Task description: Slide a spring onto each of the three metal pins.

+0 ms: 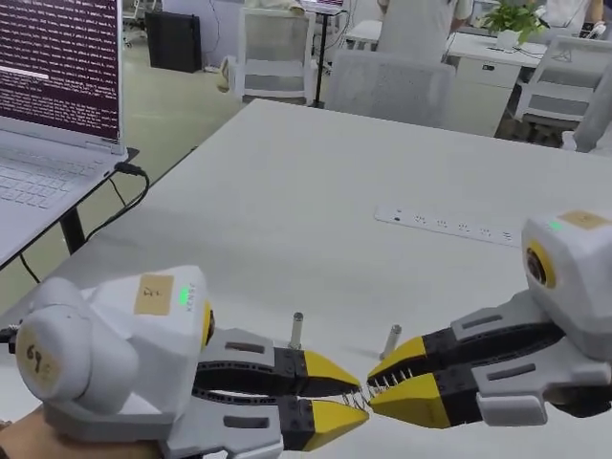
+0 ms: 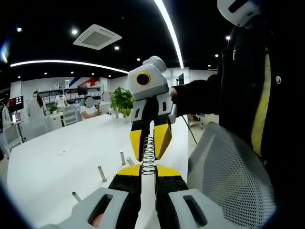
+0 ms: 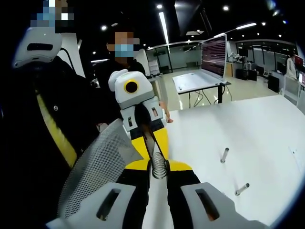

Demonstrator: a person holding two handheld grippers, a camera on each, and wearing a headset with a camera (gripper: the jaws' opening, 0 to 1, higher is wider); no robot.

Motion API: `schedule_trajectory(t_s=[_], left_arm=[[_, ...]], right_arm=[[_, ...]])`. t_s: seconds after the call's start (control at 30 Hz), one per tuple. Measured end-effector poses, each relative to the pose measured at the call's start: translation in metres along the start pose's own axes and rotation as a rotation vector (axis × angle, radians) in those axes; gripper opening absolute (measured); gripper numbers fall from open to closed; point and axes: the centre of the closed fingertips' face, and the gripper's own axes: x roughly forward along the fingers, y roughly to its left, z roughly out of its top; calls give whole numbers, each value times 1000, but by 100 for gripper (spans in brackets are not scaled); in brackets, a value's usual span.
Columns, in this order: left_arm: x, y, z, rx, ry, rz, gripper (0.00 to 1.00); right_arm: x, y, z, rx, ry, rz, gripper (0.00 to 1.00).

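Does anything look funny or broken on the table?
Nothing looks broken or spilled. The one odd thing: the spring hangs in the air, pinched between the left gripper and right gripper tip to tip, looking stretched, while the three pins stand bare.

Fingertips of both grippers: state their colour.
Yellow fingertips on the left gripper and right gripper, both pinching the spring; clearest in the head view.

Open office; white desks [image 1: 478, 48]; ceiling lights [image 2: 167, 28]
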Motion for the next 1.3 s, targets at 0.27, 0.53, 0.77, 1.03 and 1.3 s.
schedule_trajectory(t_s=[0.27,0.53,0.77,1.03,1.3], left_arm=[[-2,0,2,5,-14,14,2],[-2,3,1,-13,4,30,3],[0,3,1,-14,36,28,3],[5,1,-1,-19,74,29,4],[2,1,5,-45,75,26,6]], right_arm=[[0,1,5,-29,60,3,9],[4,2,6,-45,145,-9,8],[3,5,6,-92,253,-43,8],[3,7,4,-132,365,-72,8],[7,13,14,-151,389,-72,8]])
